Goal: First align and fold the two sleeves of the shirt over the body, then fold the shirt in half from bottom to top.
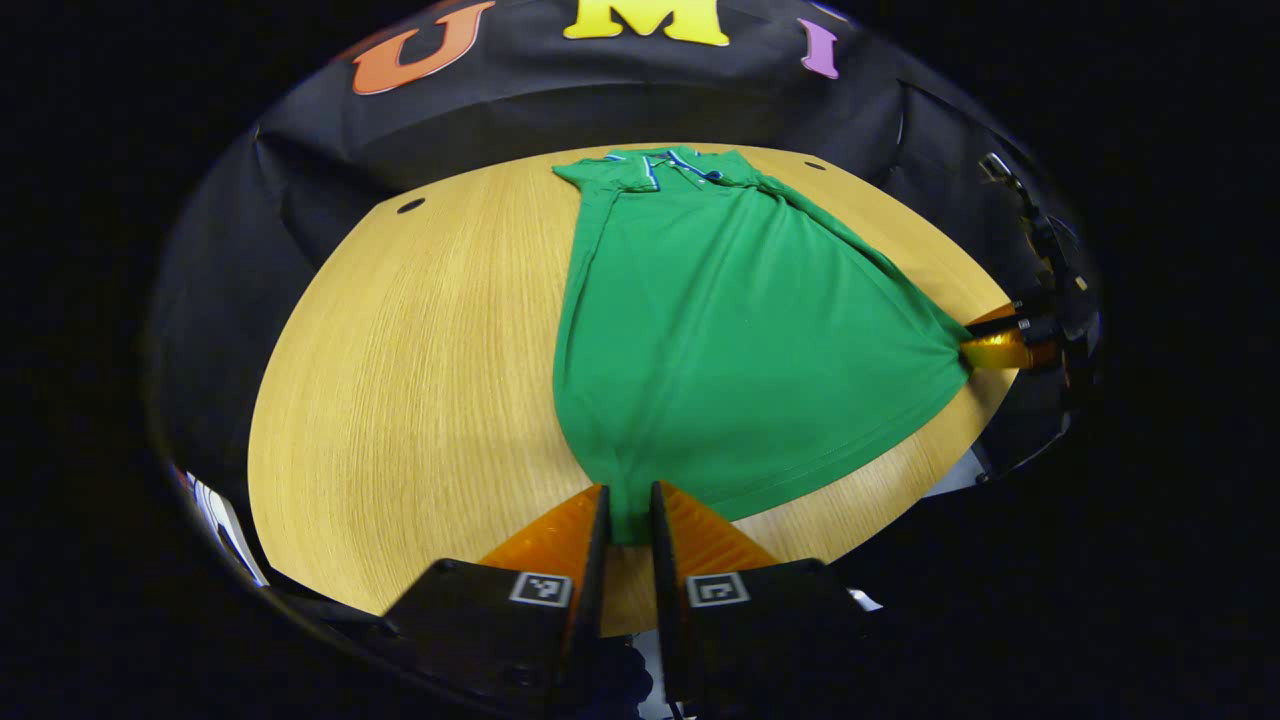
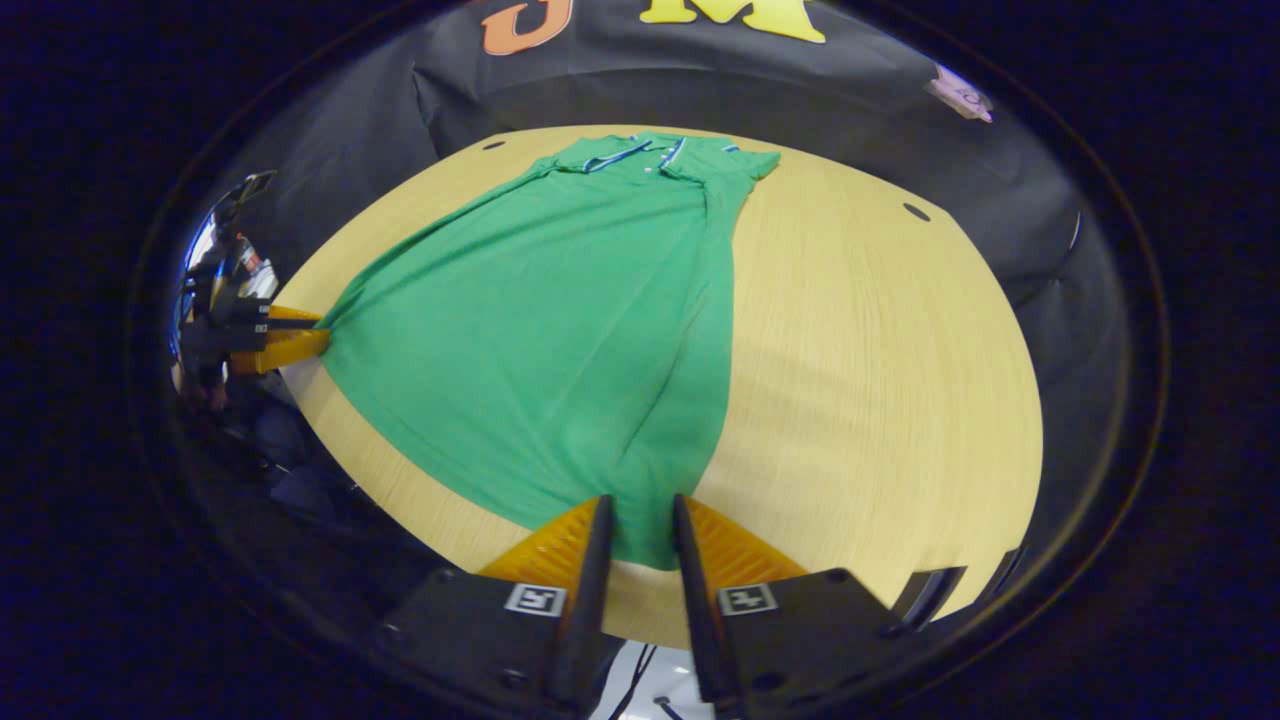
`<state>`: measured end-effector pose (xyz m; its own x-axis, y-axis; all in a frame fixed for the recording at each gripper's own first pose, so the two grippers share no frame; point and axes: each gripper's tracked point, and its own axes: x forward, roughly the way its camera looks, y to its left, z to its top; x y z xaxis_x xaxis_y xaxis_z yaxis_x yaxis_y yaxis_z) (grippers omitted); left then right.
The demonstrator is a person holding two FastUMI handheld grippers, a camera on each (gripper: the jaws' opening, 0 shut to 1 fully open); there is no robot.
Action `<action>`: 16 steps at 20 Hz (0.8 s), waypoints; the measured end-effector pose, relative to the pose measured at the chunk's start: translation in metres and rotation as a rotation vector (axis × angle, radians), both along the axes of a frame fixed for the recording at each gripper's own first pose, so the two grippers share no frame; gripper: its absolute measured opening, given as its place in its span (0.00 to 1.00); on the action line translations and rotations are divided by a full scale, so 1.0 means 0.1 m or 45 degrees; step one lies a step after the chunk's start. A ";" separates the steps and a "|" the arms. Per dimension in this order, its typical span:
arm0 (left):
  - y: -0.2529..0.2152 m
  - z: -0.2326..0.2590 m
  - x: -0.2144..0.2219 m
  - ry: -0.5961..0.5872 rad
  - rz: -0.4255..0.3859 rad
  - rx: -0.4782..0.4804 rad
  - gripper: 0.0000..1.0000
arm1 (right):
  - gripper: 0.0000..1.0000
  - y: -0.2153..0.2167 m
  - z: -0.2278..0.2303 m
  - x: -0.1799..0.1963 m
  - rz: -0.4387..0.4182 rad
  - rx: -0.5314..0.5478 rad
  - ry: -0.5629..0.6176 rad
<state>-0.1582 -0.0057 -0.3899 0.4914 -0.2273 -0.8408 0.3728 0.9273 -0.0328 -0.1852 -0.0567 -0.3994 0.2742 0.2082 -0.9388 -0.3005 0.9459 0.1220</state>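
On the table (image 1: 400, 330), the shirt (image 1: 720, 330) is lying flat, collar (image 1: 665, 165) far from me, sleeves already folded over the body. I'm pinching the hem's left corner with my left gripper (image 1: 628, 515), fingers nearly closed with cloth between them. My right gripper (image 2: 640, 525) is doing the same at the other corner, fabric bunching into it. I'm holding both corners so the hem is pulling taut between them, likely so it lifts evenly for the bottom-to-top fold. Fold not yet made; hem sitting near the table's near edge.
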 end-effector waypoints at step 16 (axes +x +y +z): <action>-0.11 0.43 0.06 0.109 0.114 -0.270 0.03 | 0.03 0.05 0.42 0.17 -0.224 0.323 0.104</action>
<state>-0.1517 -0.0166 -0.3473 0.4466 -0.3622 -0.8181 0.2772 0.9254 -0.2584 -0.1677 -0.0521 -0.3569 0.2524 0.3943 -0.8836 -0.1140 0.9190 0.3775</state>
